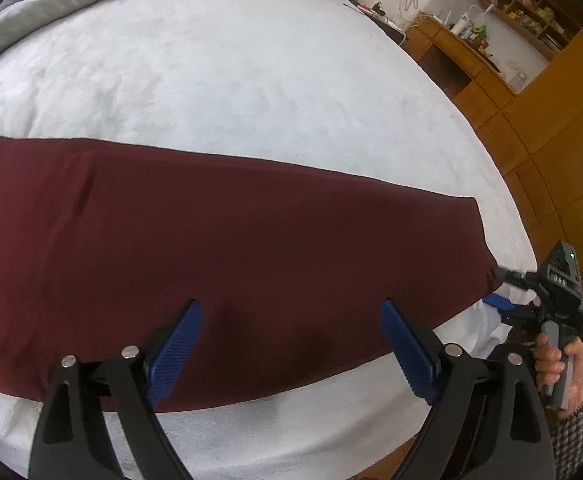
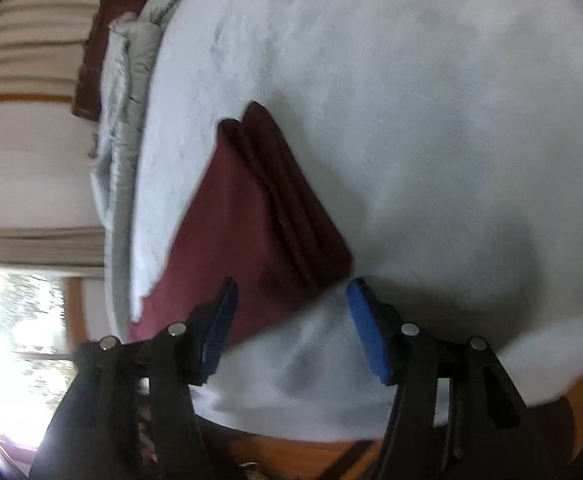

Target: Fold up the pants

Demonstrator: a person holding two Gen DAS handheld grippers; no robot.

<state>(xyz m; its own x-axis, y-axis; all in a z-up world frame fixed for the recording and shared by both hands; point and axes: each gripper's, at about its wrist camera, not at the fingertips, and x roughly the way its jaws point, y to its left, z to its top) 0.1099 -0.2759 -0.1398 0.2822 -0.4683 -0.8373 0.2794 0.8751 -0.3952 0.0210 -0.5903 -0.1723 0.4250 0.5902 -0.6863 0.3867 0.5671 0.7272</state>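
Pants [image 1: 231, 240] lie beneath the spread left gripper [image 1: 291, 344].

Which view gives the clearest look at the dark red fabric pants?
The left wrist view: the dark red fabric pants stretch sharply across the pale blue bedspread, showing most of their length. The right wrist view is blurred and shows only one end, with stacked layers along one edge.

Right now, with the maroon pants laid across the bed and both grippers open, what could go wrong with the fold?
1. The pants lie near the bed's front edge; a tug could drag them off.
2. The right hand-held gripper is open at the layered end, so closing might catch only the top layer.
3. The left hand-held gripper hovers wide over flat cloth; pinching there may bunch it.
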